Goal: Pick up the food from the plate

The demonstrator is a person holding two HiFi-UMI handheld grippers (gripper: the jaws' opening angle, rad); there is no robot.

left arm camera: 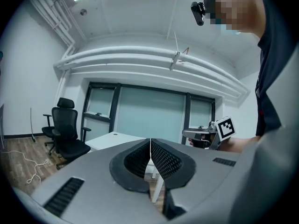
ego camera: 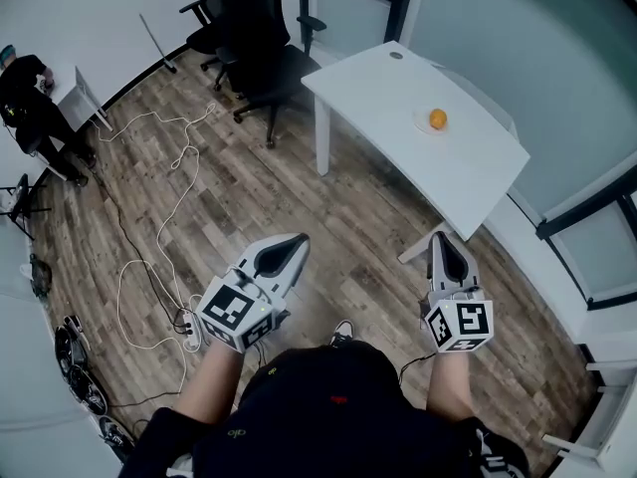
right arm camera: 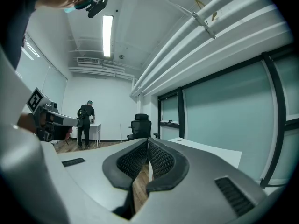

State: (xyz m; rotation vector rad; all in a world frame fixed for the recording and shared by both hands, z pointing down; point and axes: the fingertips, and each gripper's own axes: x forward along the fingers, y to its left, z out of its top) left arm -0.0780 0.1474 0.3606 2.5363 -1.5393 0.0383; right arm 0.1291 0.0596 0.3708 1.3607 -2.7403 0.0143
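Observation:
An orange food item (ego camera: pixel 437 119) lies on a small white plate (ego camera: pixel 425 124) on the white table (ego camera: pixel 398 88), far ahead of both grippers in the head view. My left gripper (ego camera: pixel 297 239) is held low at waist height over the wooden floor, shut with nothing between its pads. My right gripper (ego camera: pixel 443 237) is level with it near the table's near corner, also shut and empty. In the left gripper view the jaws (left arm camera: pixel 150 141) meet tip to tip, with the table's far end (left arm camera: pixel 117 138) behind them. The right gripper view shows its closed jaws (right arm camera: pixel 148 141) and the table edge (right arm camera: pixel 205 148).
Black office chairs (ego camera: pixel 261 38) stand at the table's far left. White and black cables (ego camera: pixel 159 217) trail over the wooden floor on the left. A person (ego camera: pixel 30 98) stands at a small desk far left. Glass partition walls (ego camera: pixel 557 118) run behind the table.

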